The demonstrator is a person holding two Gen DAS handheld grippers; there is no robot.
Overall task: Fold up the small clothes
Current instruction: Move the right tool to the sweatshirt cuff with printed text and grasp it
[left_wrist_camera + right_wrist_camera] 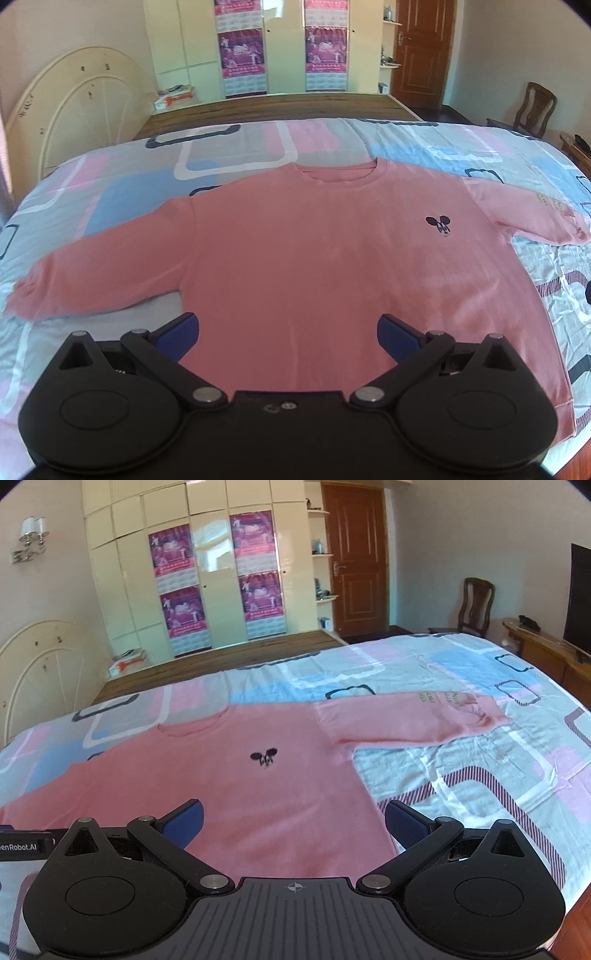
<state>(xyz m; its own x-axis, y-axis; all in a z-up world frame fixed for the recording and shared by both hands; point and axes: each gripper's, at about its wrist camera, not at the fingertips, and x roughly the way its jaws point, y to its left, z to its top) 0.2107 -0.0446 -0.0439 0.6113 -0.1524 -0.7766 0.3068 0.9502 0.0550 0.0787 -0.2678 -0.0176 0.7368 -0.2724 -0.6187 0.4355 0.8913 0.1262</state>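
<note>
The pink top (295,258) lies flat on the bed (110,184), filling mid-frame in both views; the left gripper (287,334) and right gripper (293,821) gape wide, holding nothing; a pinch could snag the sheet underneath, dragging it along.

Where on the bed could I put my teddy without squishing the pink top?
Bare patterned quilt lies right of the pink long-sleeved sweatshirt, below its outstretched sleeve, and beyond its collar. The middle is covered by the sweatshirt.
</note>
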